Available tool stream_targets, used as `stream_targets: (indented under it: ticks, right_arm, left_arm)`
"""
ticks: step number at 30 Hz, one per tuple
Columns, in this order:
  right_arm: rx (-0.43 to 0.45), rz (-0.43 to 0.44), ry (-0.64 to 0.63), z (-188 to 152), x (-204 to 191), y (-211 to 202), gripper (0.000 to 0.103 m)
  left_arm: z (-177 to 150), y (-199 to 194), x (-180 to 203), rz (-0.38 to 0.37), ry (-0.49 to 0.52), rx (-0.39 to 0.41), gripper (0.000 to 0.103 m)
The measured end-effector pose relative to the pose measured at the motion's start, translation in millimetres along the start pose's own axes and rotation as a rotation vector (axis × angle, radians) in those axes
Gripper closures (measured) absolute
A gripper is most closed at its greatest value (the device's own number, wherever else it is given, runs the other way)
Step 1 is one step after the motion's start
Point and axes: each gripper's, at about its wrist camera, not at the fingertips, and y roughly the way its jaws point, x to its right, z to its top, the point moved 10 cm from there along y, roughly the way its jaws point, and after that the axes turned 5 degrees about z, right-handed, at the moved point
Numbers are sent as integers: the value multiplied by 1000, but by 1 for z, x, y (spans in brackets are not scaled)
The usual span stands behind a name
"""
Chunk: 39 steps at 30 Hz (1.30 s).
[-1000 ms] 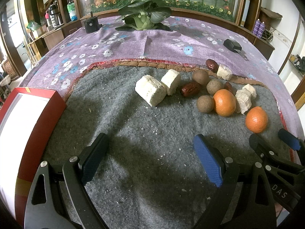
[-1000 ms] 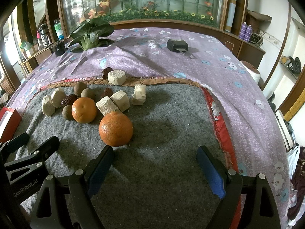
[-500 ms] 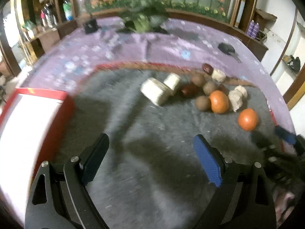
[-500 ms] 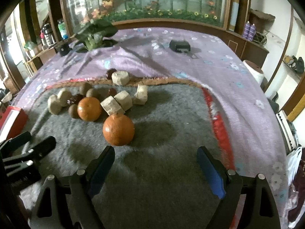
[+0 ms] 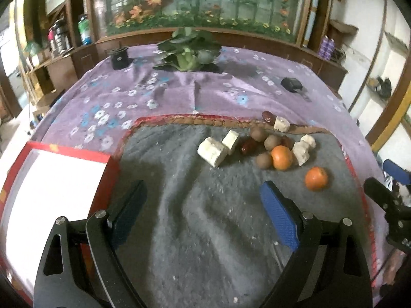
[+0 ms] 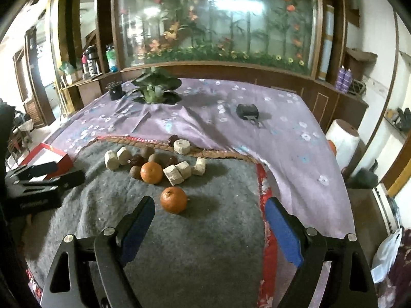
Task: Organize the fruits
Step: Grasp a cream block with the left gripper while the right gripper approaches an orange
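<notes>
Both grippers are seen with jaws spread wide and nothing pinched between them, hovering over the fuzzy grey felt mat (image 5: pixel 195 220) that's laid on the tabletop's purple flowered cloth (image 5: pixel 159 95).

From the left gripper (image 5: pixel 203 213), the whole pile of stuff is found ahead of the jaws and off to the right. A lone round orange tangerine (image 5: pixel 316 178) is sat just past the right jaw's tip, apart from the rest. Further ahead, a second orange tangerine (image 5: pixel 282 154) is tucked in among small brown round fruits (image 5: pixel 264 160), dark red dates (image 5: pixel 248 145) and pale cream blocky chunks (image 5: pixel 212 152). A red-rimmed box with a white inside (image 5: pixel 51 179) is parked just left of the left jaw, at the mat's edge. The right gripper's blue-tipped fingers can be spotted at the far right.

From the right gripper (image 6: pixel 209 220), the lone tangerine (image 6: pixel 173 199) is seen just ahead of the jaws, nearer the left jaw, not touched. The cluster with the other tangerine (image 6: pixel 151 172) is a bit further ahead and left. The left gripper (image 6: pixel 41 177) is visible way off left of the jaws, with the red box (image 6: pixel 48 156) behind it.
</notes>
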Motion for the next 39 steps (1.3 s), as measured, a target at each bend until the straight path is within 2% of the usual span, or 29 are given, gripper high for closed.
stream_targets:
  ticks: [4, 10, 15, 17, 18, 19, 21, 22, 24, 26, 29, 34, 37, 39]
  right_arm:
    - [-8, 15, -3, -2, 0, 4, 16]
    - [-18, 34, 12, -1, 3, 15, 16]
    - [-42, 42, 6, -4, 3, 26, 16]
    - [-43, 50, 6, -5, 2, 27, 16]
    - [-41, 53, 5, -4, 2, 28, 16]
    - [-41, 56, 4, -4, 1, 29, 16]
    - [-45, 58, 3, -5, 1, 32, 17]
    - [-51, 65, 3, -5, 1, 34, 22]
    - [-63, 76, 4, -7, 0, 36, 23]
    - [-63, 91, 7, -9, -1, 37, 24]
    - [-74, 103, 4, -11, -4, 39, 33]
    - [-65, 129, 0, -13, -10, 34, 33]
    - [-68, 145, -9, -16, -14, 32, 33]
    - [-72, 147, -9, -17, -15, 32, 33]
  left_arm:
    - [5, 15, 6, -13, 102, -11, 12]
    - [10, 36, 8, -44, 190, -56, 12]
    - [15, 47, 14, -77, 251, -62, 12]
    - [17, 51, 18, -85, 275, -51, 21]
    - [17, 53, 19, -92, 284, -57, 32]
    - [16, 58, 20, -98, 289, -73, 38]
    - [14, 67, 22, -115, 291, -102, 43]
    - [13, 71, 21, -111, 296, -112, 50]
    - [13, 75, 21, -100, 305, -117, 54]
    - [15, 74, 18, -86, 296, -107, 69]
    - [16, 71, 15, -102, 268, -103, 72]
    - [10, 53, 16, -117, 243, -95, 73]
    - [1, 36, 16, -82, 241, -87, 73]
    - [-4, 22, 19, -85, 221, -71, 73]
